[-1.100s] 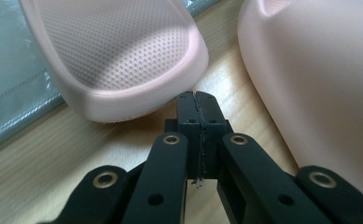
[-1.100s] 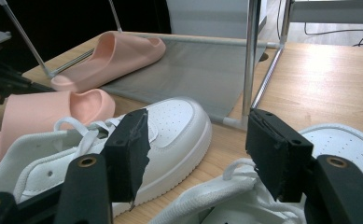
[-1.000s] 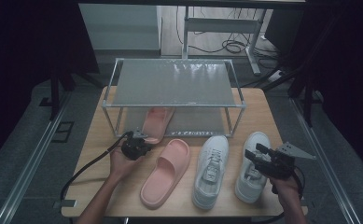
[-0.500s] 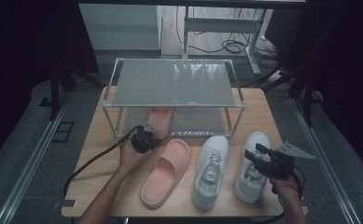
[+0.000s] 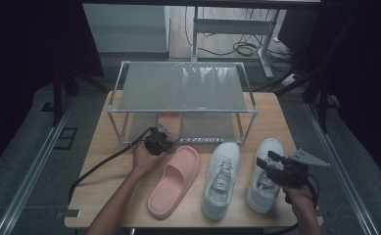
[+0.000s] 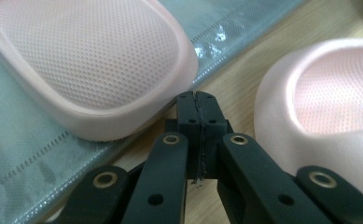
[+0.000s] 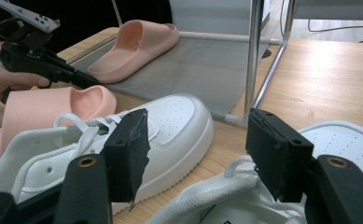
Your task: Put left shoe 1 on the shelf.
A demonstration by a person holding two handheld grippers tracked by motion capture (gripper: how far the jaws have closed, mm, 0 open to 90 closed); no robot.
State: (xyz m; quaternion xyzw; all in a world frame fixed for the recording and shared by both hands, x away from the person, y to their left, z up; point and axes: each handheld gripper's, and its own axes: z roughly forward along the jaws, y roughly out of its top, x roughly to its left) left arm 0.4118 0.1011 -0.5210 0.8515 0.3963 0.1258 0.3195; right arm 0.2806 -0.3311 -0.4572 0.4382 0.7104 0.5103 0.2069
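A pink slipper (image 5: pixel 170 125) lies on the lower shelf of a metal-framed rack (image 5: pixel 183 87), at the centre of the high view, with its heel end reaching out towards the front edge of the shelf. In the left gripper view this slipper (image 6: pixel 83 60) fills the upper left of the frame, resting on the shelf's grey mesh. The left gripper (image 6: pixel 198 100) has its jaws pressed together with nothing between them, and its tip sits just at the slipper's rim; whether it actually touches is hard to say from this angle. In the high view the left gripper (image 5: pixel 159 135) shows just left of centre, right at the shelf's front edge.

The second pink slipper (image 5: pixel 174 180) lies on the wooden table (image 5: pixel 102 161) just below and right of that gripper. To its right stand two white sneakers: the nearer sneaker (image 5: pixel 221 178) and the far sneaker (image 5: pixel 265 174), side by side at the lower right. The right gripper (image 5: pixel 265 165) hovers over the far sneaker, and in the right gripper view its jaws stand wide apart around empty air, above the laces.
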